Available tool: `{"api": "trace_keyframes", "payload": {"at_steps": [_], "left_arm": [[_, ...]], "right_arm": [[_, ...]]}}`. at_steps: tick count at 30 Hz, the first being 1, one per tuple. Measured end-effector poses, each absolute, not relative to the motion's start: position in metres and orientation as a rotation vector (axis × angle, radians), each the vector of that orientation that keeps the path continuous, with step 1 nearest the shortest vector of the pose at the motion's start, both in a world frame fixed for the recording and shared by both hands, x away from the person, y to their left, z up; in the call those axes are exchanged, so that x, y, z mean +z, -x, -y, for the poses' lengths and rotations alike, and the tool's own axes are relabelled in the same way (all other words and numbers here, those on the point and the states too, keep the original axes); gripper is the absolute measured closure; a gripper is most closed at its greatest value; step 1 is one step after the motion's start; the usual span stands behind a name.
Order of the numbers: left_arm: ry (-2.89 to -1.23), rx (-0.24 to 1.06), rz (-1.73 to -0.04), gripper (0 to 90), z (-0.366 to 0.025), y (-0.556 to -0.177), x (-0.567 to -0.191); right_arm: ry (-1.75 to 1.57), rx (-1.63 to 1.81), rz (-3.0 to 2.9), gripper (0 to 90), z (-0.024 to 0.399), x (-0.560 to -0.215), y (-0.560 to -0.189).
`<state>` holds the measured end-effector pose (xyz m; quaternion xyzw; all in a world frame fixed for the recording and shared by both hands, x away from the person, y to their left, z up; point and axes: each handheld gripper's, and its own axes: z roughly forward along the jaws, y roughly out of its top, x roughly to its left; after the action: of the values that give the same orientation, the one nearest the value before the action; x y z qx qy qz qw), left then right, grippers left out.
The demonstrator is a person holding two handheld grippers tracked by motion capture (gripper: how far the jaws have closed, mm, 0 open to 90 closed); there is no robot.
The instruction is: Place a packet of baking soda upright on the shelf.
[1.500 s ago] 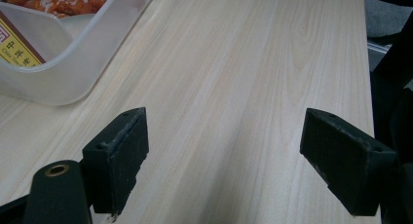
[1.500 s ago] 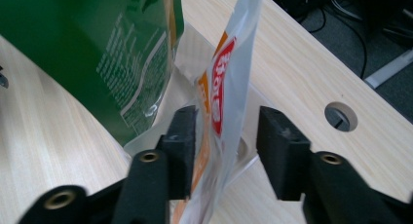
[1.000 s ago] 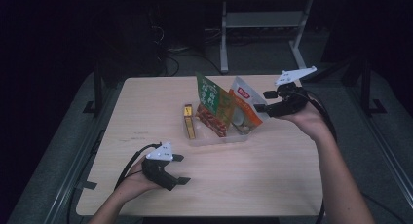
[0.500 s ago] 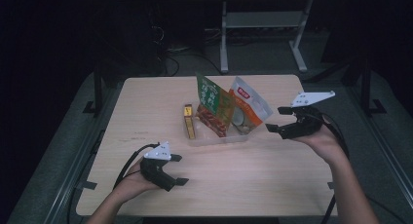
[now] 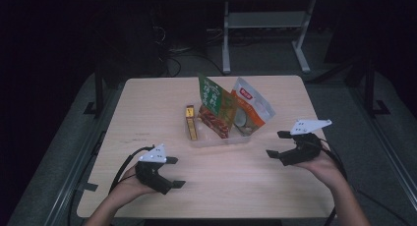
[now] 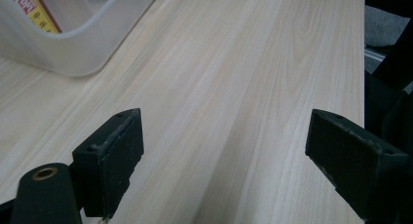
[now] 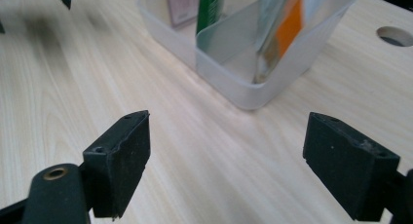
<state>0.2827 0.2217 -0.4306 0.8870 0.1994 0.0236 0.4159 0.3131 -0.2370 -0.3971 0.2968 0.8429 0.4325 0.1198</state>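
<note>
The right claw [image 5: 278, 145] has dropped from the snack bags [image 5: 231, 108] toward the surface's [image 5: 147, 103] right edge, opening wide and empty; the left claw [image 5: 173, 173] stays put, open and empty.

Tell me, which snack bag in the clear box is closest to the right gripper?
The white and orange bag, at the box's right end. The green bag stands left of it, farther from the right gripper.
</note>
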Motion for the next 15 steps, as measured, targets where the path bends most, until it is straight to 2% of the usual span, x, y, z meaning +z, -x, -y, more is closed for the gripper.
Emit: {"api": "trace_keyframes", "payload": {"at_steps": [15], "left_arm": [[-2.283, 0.073, -0.469, 13.6, -0.221, -0.278, -0.444]], "right_arm": [[-0.749, 1.286, -2.574, 16.1, 0.201, -0.426, -0.299]]}}
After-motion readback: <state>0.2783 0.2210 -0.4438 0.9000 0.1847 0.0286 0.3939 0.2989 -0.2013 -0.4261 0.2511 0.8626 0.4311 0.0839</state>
